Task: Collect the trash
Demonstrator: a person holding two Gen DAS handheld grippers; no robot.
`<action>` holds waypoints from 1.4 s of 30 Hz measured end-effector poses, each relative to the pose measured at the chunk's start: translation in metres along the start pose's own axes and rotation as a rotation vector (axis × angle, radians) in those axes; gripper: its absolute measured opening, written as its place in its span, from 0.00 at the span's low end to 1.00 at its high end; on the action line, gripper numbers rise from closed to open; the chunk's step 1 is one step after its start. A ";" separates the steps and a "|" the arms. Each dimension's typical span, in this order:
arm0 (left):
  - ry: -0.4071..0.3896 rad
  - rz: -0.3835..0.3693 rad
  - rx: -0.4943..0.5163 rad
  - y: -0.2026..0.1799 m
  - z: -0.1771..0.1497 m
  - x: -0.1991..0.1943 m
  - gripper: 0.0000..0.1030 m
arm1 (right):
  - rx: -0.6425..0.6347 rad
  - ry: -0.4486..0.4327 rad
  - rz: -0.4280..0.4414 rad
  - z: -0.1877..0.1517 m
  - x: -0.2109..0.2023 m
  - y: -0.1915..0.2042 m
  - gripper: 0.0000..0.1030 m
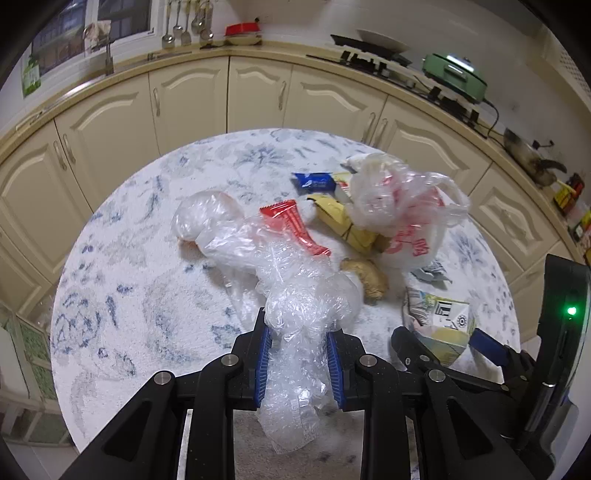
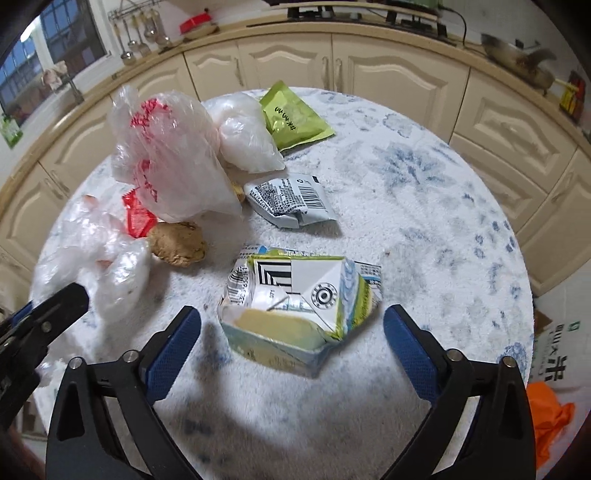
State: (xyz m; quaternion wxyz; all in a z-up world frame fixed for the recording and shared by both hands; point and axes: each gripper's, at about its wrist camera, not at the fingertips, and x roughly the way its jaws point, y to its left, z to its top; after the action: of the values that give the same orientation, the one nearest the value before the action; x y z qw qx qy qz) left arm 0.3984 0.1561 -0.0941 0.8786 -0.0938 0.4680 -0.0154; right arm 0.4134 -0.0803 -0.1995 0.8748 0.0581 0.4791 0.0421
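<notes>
right claw [image 2: 291,332]: jaws spread wide, empty | crushed carton [image 2: 295,306] lies between them, long axis across the gap | left claw [image 1: 297,354]: clamped on clear plastic wrap [image 1: 295,332], left of the carton

Cream kitchen cabinets [image 1: 258,96], window [image 1: 92,26], round floral-cloth table [image 1: 147,295].

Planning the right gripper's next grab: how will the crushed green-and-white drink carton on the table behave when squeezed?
The crushed green-and-white drink carton is already dented with its top folded open, so it will probably buckle further rather than resist. It looks empty, likely light. Its flattened, angular sides should not roll, though the open right gripper may slide it on the table.
</notes>
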 end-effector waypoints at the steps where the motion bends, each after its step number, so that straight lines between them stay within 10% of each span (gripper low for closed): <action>1: 0.001 0.003 -0.005 0.002 0.000 0.001 0.23 | -0.008 0.001 -0.017 0.000 0.001 0.002 1.00; 17: 0.047 0.053 -0.027 0.011 -0.002 0.026 0.23 | 0.033 -0.063 0.026 -0.002 -0.010 -0.007 0.65; 42: -0.009 0.061 0.037 -0.022 -0.013 -0.018 0.23 | 0.079 -0.144 0.065 -0.014 -0.056 -0.033 0.65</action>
State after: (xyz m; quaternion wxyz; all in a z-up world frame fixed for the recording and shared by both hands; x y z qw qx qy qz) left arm 0.3787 0.1344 -0.0828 0.8823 -0.0634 0.4665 0.0032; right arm 0.3721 -0.1192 -0.1652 0.9021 0.1110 0.4143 0.0474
